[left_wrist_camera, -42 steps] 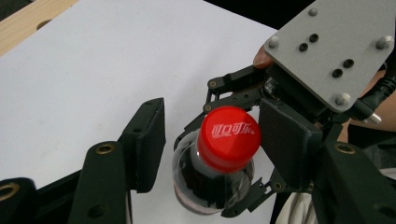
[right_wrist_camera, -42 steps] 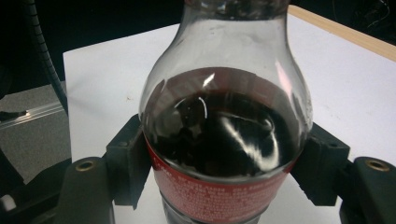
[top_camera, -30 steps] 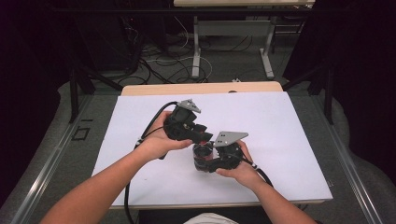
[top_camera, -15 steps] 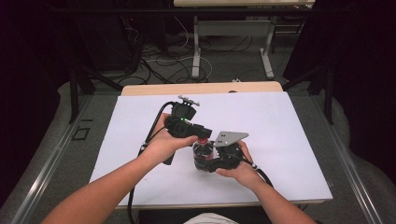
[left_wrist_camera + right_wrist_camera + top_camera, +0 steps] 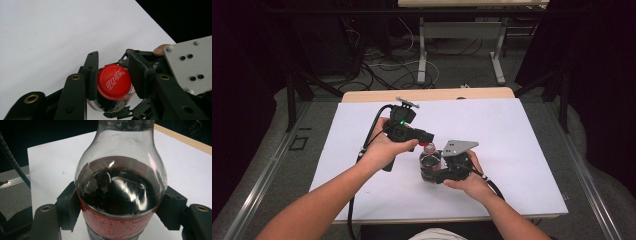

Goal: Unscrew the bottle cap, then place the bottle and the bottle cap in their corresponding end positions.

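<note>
A small cola bottle (image 5: 430,164) with dark liquid and a red label stands upright on the white table top (image 5: 522,135). My right gripper (image 5: 431,172) comes in level from the right and is shut on the bottle's body (image 5: 120,182), one pad (image 5: 68,205) on each side of the label. My left gripper (image 5: 426,143) reaches over from the left and is shut on the red cap (image 5: 113,81), with its pads (image 5: 92,75) pressing both sides. The right gripper's grey plate (image 5: 190,65) lies just beyond the cap.
A wooden edge (image 5: 427,95) borders the back of the table. Beyond it are desk legs (image 5: 422,55) and loose cables on the floor. The left gripper's cable (image 5: 354,200) hangs over the front edge. Metal rails (image 5: 262,175) run along both sides.
My left gripper has rolled around the cap while staying over the bottle, and its top plate has swung from the right side to the far side. The right gripper and bottle have kept still.
</note>
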Demonstrator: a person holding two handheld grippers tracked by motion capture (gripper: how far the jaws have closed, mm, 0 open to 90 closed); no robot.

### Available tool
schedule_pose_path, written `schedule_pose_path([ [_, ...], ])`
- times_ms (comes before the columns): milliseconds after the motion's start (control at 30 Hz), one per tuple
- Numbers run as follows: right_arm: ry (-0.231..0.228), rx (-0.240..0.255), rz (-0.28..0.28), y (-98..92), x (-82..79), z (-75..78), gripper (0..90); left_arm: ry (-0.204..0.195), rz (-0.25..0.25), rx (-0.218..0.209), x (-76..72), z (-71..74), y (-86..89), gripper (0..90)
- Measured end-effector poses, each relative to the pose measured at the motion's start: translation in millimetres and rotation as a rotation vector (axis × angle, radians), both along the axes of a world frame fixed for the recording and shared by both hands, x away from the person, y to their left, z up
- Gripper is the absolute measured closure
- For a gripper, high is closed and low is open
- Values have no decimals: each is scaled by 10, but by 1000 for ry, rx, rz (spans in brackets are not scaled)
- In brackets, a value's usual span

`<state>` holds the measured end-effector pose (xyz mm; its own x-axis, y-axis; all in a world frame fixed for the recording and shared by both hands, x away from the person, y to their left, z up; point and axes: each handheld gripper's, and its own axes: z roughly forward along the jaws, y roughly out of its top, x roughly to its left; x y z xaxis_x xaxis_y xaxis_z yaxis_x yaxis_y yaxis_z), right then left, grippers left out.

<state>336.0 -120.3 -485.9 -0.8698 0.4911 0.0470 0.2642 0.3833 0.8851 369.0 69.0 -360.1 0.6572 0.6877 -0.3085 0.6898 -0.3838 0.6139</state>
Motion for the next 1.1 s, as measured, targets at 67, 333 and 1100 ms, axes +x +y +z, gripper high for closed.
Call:
schedule_pose_path([
  [67,-1,0,-1,-2,3,-2,300,6,8,-3,25,-1,26,622],
  [333,-4,-12,-13,-34,45,-22,300,12,57,-5,115,-40,120,621],
  [1100,-19,-23,-114,-165,250,-66,300,43,179,-39,204,-388,551,622],
])
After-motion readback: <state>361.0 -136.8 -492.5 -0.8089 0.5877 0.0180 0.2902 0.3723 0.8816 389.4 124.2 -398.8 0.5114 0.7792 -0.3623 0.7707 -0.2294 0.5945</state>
